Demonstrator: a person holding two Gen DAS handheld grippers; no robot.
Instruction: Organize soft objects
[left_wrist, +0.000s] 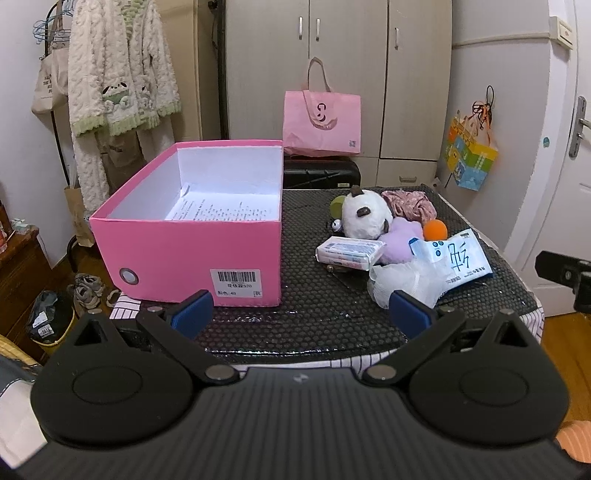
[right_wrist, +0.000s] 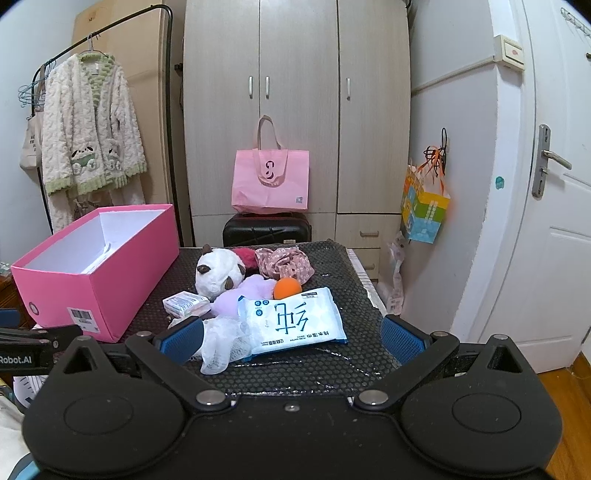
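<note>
You can read "Robot.AI" on the left gripper (right_wrist: 22, 359) and "40" on the pink box (left_wrist: 192, 254) barcode label (left_wrist: 235, 283).

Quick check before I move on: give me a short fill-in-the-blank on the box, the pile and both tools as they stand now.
1. The pink box holds only a printed sheet of ____.
2. The orange ball sits right behind the large ____ pack.
3. The panda plush lies ____ the box, on the black mat.
4. The left tool and right tool both stand ____, gripping nothing.

Missing words: paper; wet-wipes; outside; open
</note>
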